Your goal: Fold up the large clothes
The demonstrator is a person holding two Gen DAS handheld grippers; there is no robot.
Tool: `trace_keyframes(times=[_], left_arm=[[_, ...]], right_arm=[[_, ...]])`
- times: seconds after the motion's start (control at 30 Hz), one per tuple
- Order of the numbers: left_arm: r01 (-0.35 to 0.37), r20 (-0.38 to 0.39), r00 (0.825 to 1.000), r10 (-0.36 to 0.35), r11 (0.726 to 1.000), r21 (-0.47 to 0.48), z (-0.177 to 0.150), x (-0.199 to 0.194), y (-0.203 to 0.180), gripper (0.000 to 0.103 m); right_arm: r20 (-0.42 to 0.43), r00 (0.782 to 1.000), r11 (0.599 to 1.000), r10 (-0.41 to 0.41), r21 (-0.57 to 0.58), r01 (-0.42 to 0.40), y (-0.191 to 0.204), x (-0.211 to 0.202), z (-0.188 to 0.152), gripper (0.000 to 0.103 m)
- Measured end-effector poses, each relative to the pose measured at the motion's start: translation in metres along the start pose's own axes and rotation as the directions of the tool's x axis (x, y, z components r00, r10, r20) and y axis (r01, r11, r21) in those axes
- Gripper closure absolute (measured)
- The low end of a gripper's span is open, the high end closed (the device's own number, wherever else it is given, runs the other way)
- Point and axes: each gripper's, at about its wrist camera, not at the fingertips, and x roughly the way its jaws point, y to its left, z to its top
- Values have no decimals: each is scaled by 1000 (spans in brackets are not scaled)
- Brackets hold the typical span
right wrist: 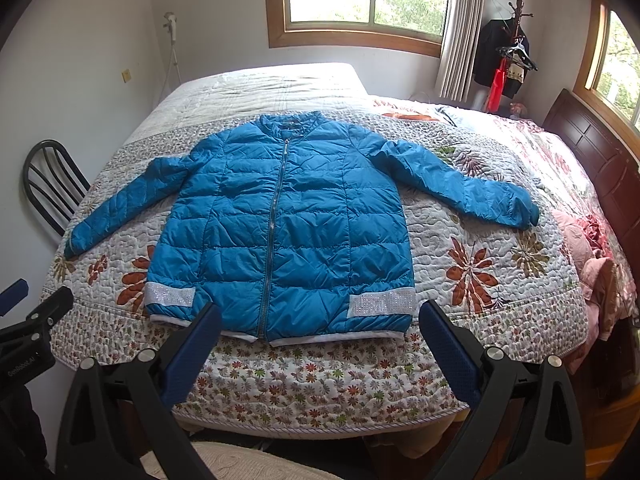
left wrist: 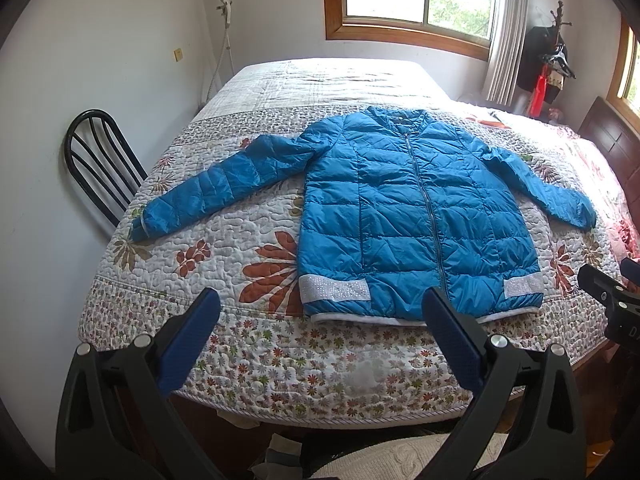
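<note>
A blue quilted jacket (left wrist: 408,208) lies flat and zipped on the bed, front up, with both sleeves spread out to the sides; silver bands mark its hem. In the right wrist view the same jacket (right wrist: 288,224) fills the middle of the bed. My left gripper (left wrist: 320,304) hovers open above the near bed edge, short of the hem's left part. My right gripper (right wrist: 320,316) is also open, just before the hem's right half. Neither holds anything. Each gripper shows at the edge of the other's view.
The bed carries a floral quilt (left wrist: 248,360). A black chair (left wrist: 100,164) stands against the left wall. A dark headboard (right wrist: 600,168) and pink bedding (right wrist: 592,264) lie to the right. A coat stand (right wrist: 512,48) is in the far corner under the window.
</note>
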Motion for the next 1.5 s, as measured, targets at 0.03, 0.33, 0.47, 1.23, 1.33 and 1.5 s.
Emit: trace_keyframes(times=[0.03,0.33,0.47,1.23,1.33,1.5], left_arm=[[1,0,1000,-1,1000,0,0,0,0,3],[-1,0,1000,1,1000,0,0,0,0,3],[0,0,1000,0,1000,1,0,0,0,3],[6,-32,999,-6,1000,22,25,16,-17,3],[18,-25,1000,-17,1000,15,40,22,-24,3],[60,9,998,-60,998,27,84,47,-55,3]], right_arm=[[0,1000,1000,0,0,0,0,0,0,4],[0,1000,1000,0,-1,0,0,0,0,4],[0,1000,1000,0,0,0,0,0,1,4],[-16,1000,999,0,35,1,-23,21,18,4],[-12,1000,998,0,61,1,-40,28,27,4],[74,995,989,-64,137,53,-101,43,58,4]])
